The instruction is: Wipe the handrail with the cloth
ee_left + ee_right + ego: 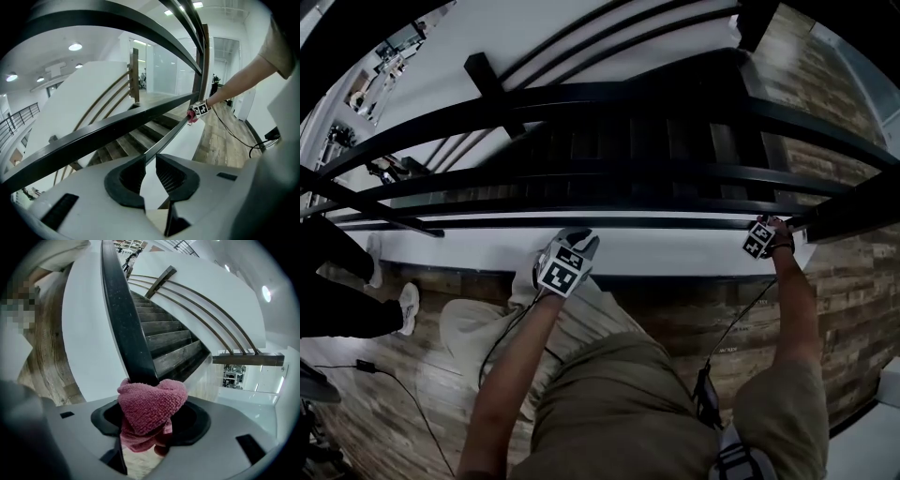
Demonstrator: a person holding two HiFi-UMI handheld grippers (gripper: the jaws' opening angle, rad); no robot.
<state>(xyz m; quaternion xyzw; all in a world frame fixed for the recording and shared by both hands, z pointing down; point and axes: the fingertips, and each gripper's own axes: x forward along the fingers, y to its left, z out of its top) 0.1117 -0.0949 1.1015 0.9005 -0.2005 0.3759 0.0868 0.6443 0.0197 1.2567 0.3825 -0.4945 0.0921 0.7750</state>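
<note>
- Your right gripper (151,401) has its jaws pinched on the pink cloth (152,412); the cloth bulges out past the tips in a folded wad
- That wad is pressed against the near end of the black handrail (124,319), touching it on its upper face, so the cloth is on the handrail and not just beside it
- From overhead, your right gripper (764,234) sits on the handrail (675,223) near its right end, close to the dark post
- Your left gripper (577,241) is further left along the same handrail, over the white ledge (675,251) just below it
- Its jaws stand a little apart with nothing between them; the handrail (168,136) runs away from just beyond the tips of the left gripper (150,159) toward the cloth (191,116)
- I judge the wiping step is in hand, with most of the handrail between your two grippers not yet covered
- For the next move, keep the pinch firm and the wad pressed down, then draw it along the handrail toward your left gripper
- Hold the gripper in line with the handrail so the cloth does not roll off its edge, and take your left gripper clear of the handrail before the cloth reaches it
</note>
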